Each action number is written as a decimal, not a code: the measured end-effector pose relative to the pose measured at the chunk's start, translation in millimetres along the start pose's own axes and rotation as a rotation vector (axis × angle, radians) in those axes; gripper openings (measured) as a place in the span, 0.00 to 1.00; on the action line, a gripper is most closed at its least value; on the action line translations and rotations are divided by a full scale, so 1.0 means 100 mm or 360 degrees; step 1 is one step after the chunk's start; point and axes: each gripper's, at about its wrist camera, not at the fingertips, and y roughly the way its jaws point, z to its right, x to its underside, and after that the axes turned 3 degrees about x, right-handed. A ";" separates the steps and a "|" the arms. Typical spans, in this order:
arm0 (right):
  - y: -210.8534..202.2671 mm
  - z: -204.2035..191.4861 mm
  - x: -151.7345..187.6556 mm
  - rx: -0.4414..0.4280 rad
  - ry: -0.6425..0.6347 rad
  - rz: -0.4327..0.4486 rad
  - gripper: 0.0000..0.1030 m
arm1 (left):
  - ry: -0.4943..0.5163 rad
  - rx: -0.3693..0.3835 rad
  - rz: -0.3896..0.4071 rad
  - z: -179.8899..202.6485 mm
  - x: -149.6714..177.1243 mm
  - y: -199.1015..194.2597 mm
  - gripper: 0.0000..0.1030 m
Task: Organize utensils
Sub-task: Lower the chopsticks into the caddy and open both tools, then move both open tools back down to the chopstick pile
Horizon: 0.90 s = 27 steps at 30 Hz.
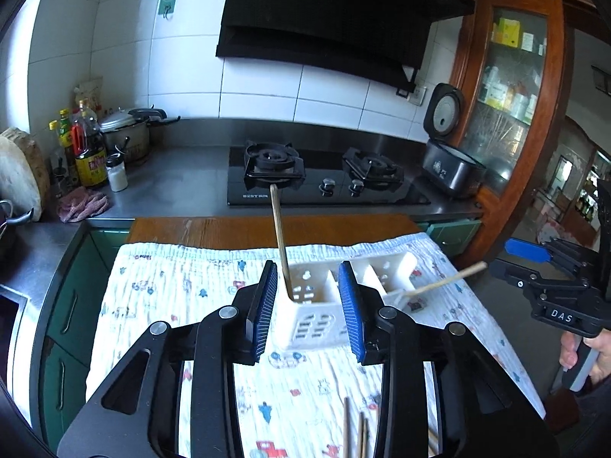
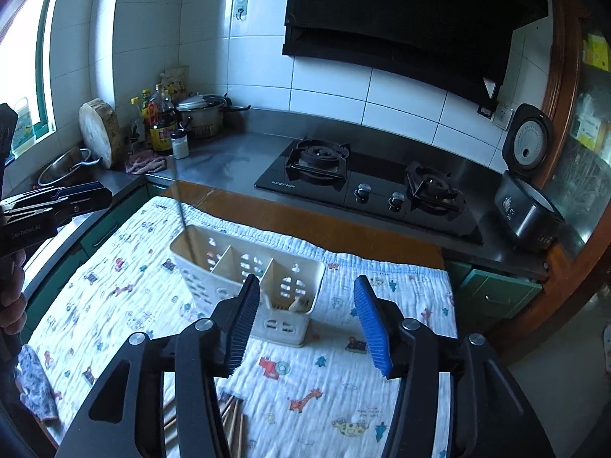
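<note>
Both grippers have let go: the left gripper [image 1: 308, 307] and the right gripper [image 2: 311, 324] stand parted with nothing between the pads. The white caddy [image 1: 317, 305] sits mid-cloth [image 1: 172, 297], 1 chopstick [image 1: 280, 236] upright in its left compartment and a spoon [image 1: 439, 286] leaning out of the right one. This reads as the end of a drop-off. Next, I judge, come the loose chopsticks [image 2: 233, 420] on the near cloth, needing a narrow, low pinch.

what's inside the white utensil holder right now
One chopstick stands in an end compartment of the holder; another leans out of the opposite end. The compartment bottoms are hidden by the walls.
</note>
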 end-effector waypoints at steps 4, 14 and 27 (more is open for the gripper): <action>-0.23 -0.04 0.20 -0.0018 0.0020 0.0031 0.55 | -0.0018 0.0010 0.0005 0.05 0.21 -0.26 0.33; -0.63 -0.26 1.00 -0.0099 0.0034 0.0036 0.60 | -0.0024 0.0070 0.0009 0.16 0.97 -0.72 0.33; -0.84 -0.44 2.16 -0.0106 0.0154 0.0027 0.60 | -0.0028 0.0053 -0.0055 0.21 1.97 -0.98 0.33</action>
